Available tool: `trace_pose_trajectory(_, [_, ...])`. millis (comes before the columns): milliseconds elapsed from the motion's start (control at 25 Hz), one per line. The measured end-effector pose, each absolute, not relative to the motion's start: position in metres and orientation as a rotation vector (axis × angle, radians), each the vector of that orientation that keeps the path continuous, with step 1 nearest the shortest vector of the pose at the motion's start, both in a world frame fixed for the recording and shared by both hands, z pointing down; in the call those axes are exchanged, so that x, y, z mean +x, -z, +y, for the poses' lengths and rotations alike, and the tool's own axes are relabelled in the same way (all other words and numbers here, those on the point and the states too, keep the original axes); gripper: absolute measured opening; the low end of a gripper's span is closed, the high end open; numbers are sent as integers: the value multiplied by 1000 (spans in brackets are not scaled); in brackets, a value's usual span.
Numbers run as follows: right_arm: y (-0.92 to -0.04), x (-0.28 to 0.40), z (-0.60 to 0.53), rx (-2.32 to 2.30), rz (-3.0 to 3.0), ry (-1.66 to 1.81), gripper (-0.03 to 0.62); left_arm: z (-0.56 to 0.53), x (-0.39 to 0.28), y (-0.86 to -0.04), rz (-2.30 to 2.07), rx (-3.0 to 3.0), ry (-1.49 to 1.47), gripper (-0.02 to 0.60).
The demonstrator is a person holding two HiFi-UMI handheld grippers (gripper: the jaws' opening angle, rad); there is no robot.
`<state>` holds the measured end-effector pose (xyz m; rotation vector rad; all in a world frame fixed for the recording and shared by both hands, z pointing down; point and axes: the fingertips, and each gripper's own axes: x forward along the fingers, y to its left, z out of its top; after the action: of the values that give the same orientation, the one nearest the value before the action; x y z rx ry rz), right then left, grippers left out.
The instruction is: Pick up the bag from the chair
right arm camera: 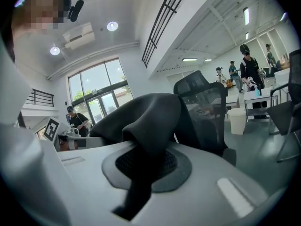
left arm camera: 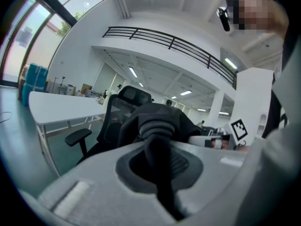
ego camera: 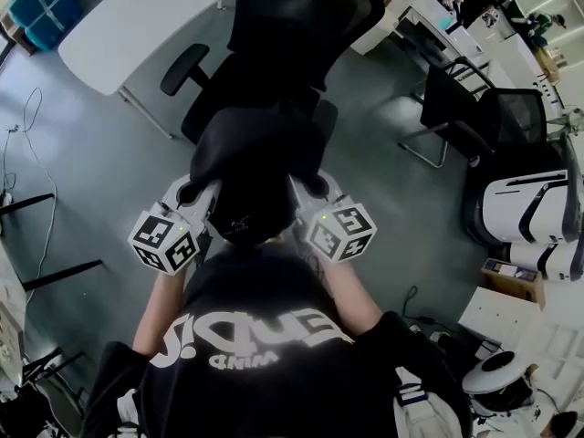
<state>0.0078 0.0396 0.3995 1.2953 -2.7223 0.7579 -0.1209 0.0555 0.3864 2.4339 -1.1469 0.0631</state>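
Observation:
The black bag hangs in the air between my two grippers, close to the person's chest and above the seat of the black office chair. My left gripper is shut on the bag's left side. In the left gripper view a ribbed black strap of the bag runs down between the jaws of the left gripper. My right gripper is shut on the bag's right side, and in its own view a fold of the bag is pinched in the right gripper. The chair stands behind.
A white table stands at the far left, with blue bins beyond it. More black chairs and desks fill the right. A white machine and a cardboard box sit at the right edge. People stand far off.

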Motion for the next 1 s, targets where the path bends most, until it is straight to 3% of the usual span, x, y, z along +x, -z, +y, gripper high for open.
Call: trace_pose_trajectory(1000, [-444, 47, 95, 1186, -2685, -787, 26, 106, -78, -431, -1200, 2334, -142, 12])
